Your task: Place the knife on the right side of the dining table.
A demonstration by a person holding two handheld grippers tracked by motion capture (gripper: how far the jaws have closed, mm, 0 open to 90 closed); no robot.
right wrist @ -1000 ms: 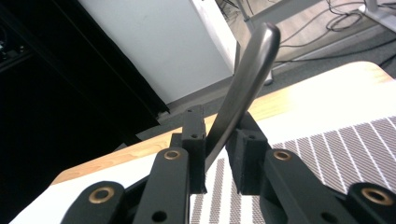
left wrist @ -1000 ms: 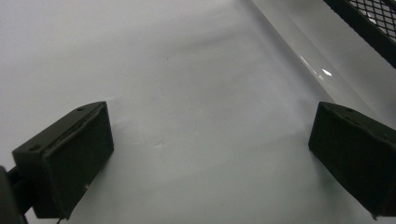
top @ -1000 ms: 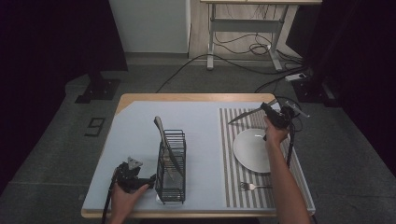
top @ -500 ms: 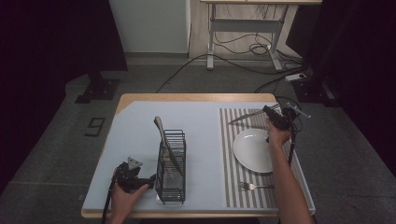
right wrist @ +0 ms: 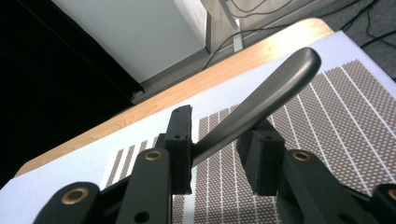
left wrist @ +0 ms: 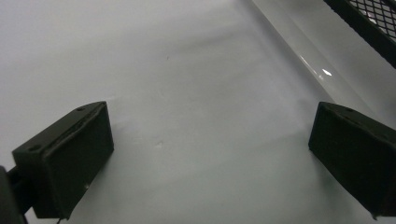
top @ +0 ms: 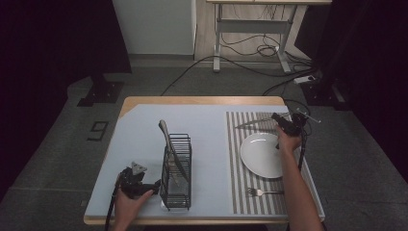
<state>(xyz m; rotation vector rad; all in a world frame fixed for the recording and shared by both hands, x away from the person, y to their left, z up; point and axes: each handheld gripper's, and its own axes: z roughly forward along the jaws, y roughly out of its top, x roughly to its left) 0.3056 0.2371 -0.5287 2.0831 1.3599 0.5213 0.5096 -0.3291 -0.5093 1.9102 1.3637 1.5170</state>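
My right gripper [top: 281, 124] is over the far edge of the striped placemat [top: 239, 183], beyond the white plate [top: 262, 155]. A grey table knife [top: 252, 122] reaches left from it. In the right gripper view its handle [right wrist: 261, 105] runs between the jaws and rests against the left pad [right wrist: 182, 140]. The right pad stands a little off it. These jaws have just been opening. My left gripper [top: 153, 185] rests on the pale blue table top [top: 139, 139], left of the black wire rack [top: 176, 168], open with nothing between its fingers [left wrist: 70, 163].
A long utensil [top: 168, 142] leans in the rack. A fork [top: 262, 192] lies on the placemat, nearer than the plate. The rack's corner [left wrist: 369, 21] is close to the left gripper. Cables run across the floor behind the table.
Both hands stay where they were in the high view; the knife still reaches left from the right gripper.
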